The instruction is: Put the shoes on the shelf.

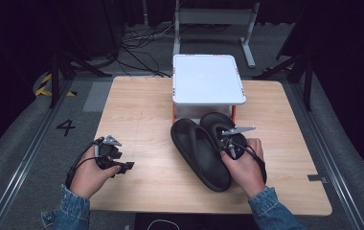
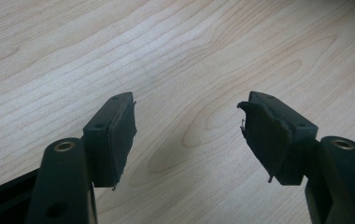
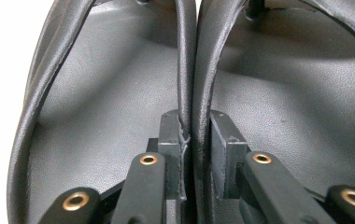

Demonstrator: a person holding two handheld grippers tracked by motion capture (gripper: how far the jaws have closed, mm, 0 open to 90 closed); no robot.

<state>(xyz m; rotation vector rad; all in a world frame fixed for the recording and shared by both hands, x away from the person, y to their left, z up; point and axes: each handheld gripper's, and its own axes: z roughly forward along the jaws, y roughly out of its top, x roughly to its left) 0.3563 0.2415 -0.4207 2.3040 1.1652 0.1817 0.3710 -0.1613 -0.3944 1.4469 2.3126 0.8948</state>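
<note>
Here the right gripper [image 1: 229, 142] has its jaws pinched together over the inner rims of two black slippers — the left slipper [image 1: 198, 153] and the right slipper [image 1: 217, 123] — which lie side by side on the wooden table [image 1: 137, 120], a little right of its middle, with their far ends pushed under the edge of a white stand [image 1: 208, 79]. In the right gripper view the two pads [image 3: 172, 140] press from either side on the two rims, which run upward touching one another, so both slippers are caught in one grip at their adjoining edges. The person's right hand [image 1: 244, 165] wraps the gripper from behind, over the near end of the slippers. The left gripper [image 1: 118, 165] sits low at the table's near left corner, well apart from the slippers; its jaws stand wide — nothing between the pads [image 2: 119, 140] but bare wood grain.
</note>
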